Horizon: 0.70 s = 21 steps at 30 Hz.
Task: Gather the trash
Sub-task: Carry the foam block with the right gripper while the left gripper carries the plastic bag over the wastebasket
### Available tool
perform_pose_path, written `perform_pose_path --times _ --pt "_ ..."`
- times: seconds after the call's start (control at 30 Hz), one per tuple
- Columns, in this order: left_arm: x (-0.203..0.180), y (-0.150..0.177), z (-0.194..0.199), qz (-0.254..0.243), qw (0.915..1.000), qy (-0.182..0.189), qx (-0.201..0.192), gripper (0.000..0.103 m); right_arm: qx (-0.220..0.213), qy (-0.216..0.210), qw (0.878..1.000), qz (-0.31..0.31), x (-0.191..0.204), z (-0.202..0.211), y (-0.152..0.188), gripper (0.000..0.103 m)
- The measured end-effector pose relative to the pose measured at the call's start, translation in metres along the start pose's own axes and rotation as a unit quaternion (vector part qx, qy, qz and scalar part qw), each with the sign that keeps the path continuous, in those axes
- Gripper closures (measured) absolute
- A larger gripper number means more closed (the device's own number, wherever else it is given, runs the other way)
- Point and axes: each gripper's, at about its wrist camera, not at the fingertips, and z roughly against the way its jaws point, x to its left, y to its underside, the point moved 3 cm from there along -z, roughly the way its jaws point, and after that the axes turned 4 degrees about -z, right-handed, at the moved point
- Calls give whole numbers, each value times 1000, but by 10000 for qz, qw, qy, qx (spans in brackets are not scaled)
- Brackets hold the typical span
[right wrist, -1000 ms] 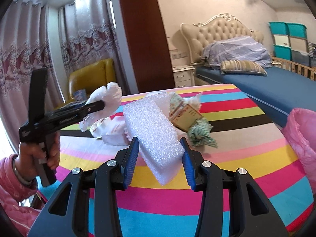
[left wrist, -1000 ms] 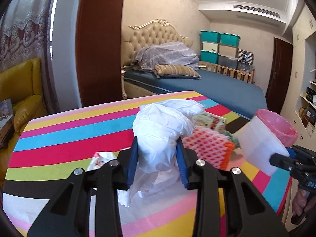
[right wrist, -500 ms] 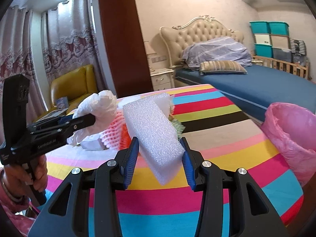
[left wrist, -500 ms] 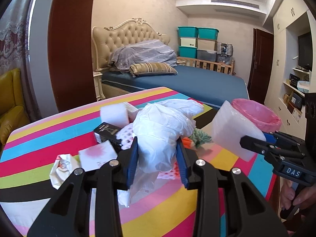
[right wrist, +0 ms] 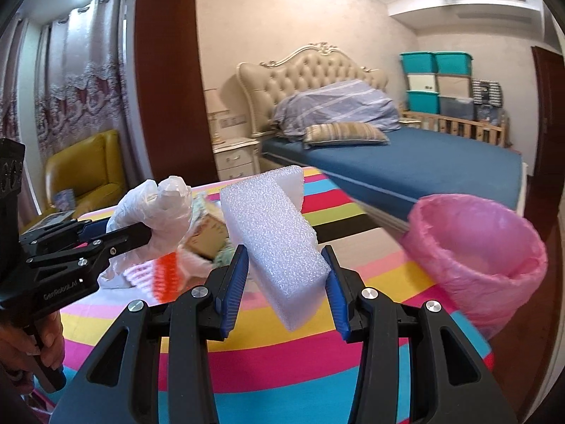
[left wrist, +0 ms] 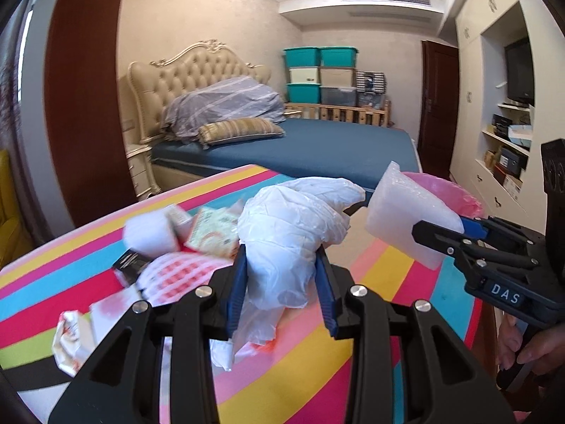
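Observation:
My left gripper [left wrist: 280, 291] is shut on a crumpled white plastic bag [left wrist: 289, 233], held above the striped table [left wrist: 381, 282]. The same bag [right wrist: 155, 208] shows at the left of the right wrist view. A white foam block [right wrist: 279, 240] is clamped between the blue pads of my right gripper [right wrist: 282, 291]; the block [left wrist: 406, 222] also appears at the right of the left wrist view, in front of the bin. A bin lined with a pink bag [right wrist: 476, 247] stands at the table's right edge, its pink rim [left wrist: 455, 190] just behind the foam.
More litter lies on the table: a foam piece [left wrist: 148, 233], a printed carton [left wrist: 215, 233], a red-and-white net sleeve [left wrist: 176, 275], a black box [left wrist: 129, 263] and crumpled paper [left wrist: 70, 339]. A bed [left wrist: 300, 148] stands behind, a yellow armchair [right wrist: 84, 173] to the left.
Both grippers have swung to the right over the table with their loads. The pink bin has come closer and larger in both views.

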Motion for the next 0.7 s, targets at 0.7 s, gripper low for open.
perform_pose_path --times 0.7 --pt "-106 -68 -86 -528 9912 1210 -78 68 -472 1483 9870 -410 -132 30 -21 61"
